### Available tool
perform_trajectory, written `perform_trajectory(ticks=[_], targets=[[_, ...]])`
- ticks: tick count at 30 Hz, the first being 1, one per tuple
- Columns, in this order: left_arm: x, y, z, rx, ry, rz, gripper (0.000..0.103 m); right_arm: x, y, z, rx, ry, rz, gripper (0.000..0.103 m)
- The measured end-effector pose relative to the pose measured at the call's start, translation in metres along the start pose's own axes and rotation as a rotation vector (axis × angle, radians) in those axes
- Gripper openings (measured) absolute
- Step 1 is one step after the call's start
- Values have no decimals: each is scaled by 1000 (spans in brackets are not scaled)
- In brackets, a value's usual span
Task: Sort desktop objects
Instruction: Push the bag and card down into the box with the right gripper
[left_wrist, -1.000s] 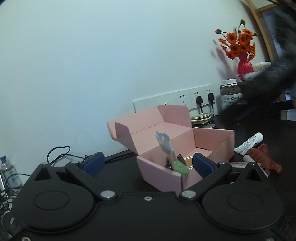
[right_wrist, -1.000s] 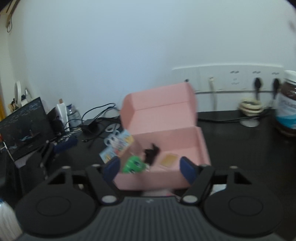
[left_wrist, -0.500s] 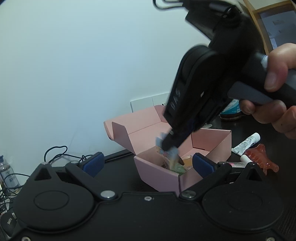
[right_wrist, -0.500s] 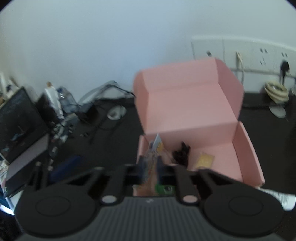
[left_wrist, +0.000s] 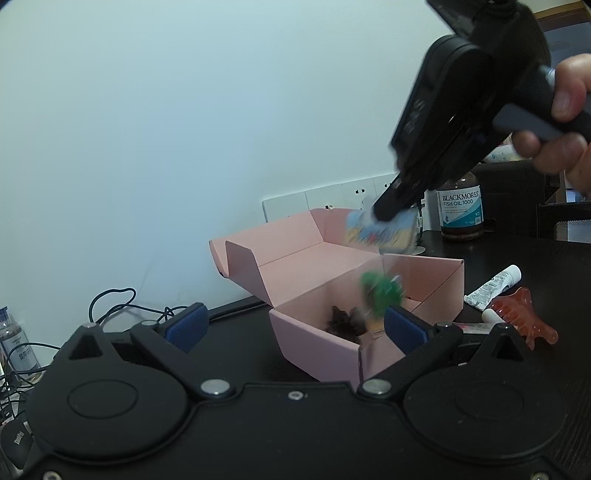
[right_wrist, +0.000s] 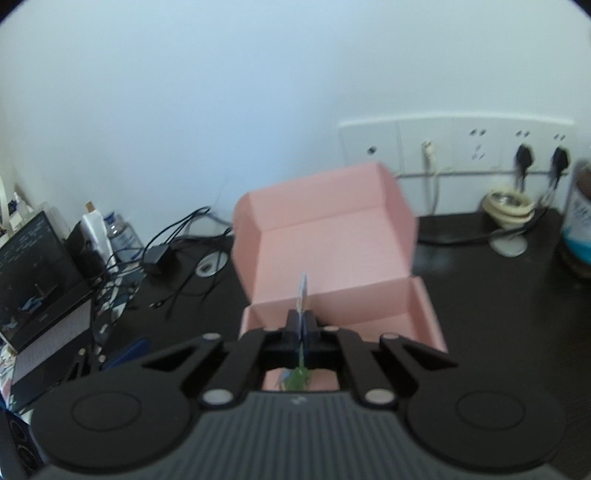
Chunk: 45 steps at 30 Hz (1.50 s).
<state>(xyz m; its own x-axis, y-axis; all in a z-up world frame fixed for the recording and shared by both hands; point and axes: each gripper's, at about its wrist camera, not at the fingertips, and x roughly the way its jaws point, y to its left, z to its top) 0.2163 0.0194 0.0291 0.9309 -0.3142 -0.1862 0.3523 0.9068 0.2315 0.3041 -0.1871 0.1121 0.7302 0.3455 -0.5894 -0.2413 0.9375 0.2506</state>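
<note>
Gripping a card (right_wrist: 303, 295), right hand-held gripper (right_wrist: 302, 326), above pink box (right_wrist: 332, 236)

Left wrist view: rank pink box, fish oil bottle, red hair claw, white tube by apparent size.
1. pink box, clearly largest.
2. fish oil bottle.
3. red hair claw, close to the bottle in apparent size and nearer the camera, so that pair is unsure.
4. white tube, smallest, partly hidden.

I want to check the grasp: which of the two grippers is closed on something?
The right gripper, shut on the colourful card; the left gripper is open.
</note>
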Motion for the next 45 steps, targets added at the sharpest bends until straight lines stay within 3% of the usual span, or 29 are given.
perform_trajectory(ticks=[6, 12, 21, 33, 36, 38, 45], targets=[[0, -2, 0, 11, 3, 1, 103, -5, -21, 4, -10, -25, -89, 3], [1, -2, 0, 15, 8, -4, 103, 30, -18, -4, -74, 44, -139, 3], [2, 0, 0, 0, 16, -13, 103, 86, 15, -17, -168, 198, -121, 3], [3, -3, -1, 14, 15, -16, 103, 114, 16, -24, -118, 304, -85, 3], [4, -2, -1, 5, 18, -18, 103, 113, 17, -23, -108, 322, -54, 10], [4, -2, -1, 5, 19, -18, 103, 110, 15, -19, -85, 334, -31, 25], [3, -4, -1, 15, 16, -20, 103, 80, 1, 2, -54, 230, 7, 26]])
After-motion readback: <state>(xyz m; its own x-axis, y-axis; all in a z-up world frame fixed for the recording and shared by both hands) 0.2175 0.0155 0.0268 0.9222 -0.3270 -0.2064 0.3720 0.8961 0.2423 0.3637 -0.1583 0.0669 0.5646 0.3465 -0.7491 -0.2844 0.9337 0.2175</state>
